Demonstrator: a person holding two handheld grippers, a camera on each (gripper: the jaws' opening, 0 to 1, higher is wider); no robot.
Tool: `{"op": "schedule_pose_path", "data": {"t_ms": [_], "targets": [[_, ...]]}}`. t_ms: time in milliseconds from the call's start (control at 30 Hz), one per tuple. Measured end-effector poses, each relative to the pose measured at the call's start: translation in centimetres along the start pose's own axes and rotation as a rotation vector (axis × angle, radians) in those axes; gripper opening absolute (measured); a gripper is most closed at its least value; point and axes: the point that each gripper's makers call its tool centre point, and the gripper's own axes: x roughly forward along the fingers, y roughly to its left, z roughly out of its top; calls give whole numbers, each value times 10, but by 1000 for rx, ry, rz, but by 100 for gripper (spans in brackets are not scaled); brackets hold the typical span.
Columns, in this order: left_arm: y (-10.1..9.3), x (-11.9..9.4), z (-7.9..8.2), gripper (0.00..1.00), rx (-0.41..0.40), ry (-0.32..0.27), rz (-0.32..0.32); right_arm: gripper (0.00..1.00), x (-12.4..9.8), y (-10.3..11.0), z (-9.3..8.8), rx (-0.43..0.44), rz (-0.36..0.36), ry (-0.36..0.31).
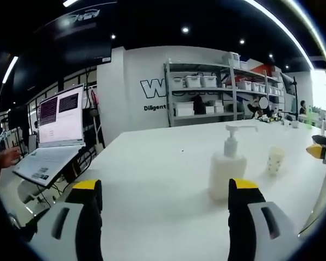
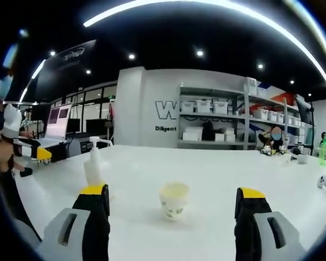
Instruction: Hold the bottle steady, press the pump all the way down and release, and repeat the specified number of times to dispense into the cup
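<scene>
In the left gripper view, the left gripper (image 1: pixel 165 198) is rising from six o'clock with its jaws standing wide apart and holding nothing. The pump bottle (image 1: pixel 227 169) is standing upright on the white surface (image 1: pixel 152 163) just past the right-hand jaw, whose yellow tip is covering the bottle's lower right corner. The paper cup (image 1: pixel 275 160) is sitting at about three o'clock from the bottle, near it but apart. A laptop (image 1: pixel 54 136) is lying open at nine o'clock, its lower edge cut off. At the three o'clock edge, part of the other gripper is poking in, too cropped to read.

In the right gripper view, the right gripper (image 2: pixel 174 204) is also showing wide jaws with nothing between them. The cup (image 2: pixel 174 200) is standing on the surface (image 2: pixel 233 168) ahead of the gap, clear of both jaws; its printed pattern is too small to make out. The bottle (image 2: pixel 93 163) is standing at ten o'clock, its base hidden behind the left-hand jaw. Shelving (image 2: pixel 228 122) with bins is lining the far wall, its lettering partly blocked.
</scene>
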Motion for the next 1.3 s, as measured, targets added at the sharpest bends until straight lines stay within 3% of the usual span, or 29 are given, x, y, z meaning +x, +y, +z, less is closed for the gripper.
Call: {"op": "schedule_pose_path", "data": {"t_ms": [133,267,433,467,500,567,1300], "targets": [[0,-3,4,95,1,-22,2,95,-1,2,1,-3,7,-4],[0,-3,10,96,-8,-46,3,99,-2,3,17,0,-2,-92],[-4,-3,13,97,2,-59,-1,99,-1,7,18,-16,-1,-106],[-4,-2,14,96,1,-61,-3,100,1,8,15,-28,2,-81],[-5,-2,13,96,3,-56,-6,100,0,10,22,-4,11,-128],[-4,-3,15,96,7,-67,-2,100,0,9,19,-15,6,-100],[-8,1,8,95,1,-39,-20,96,2,10,13,-13,20,-69]]}}
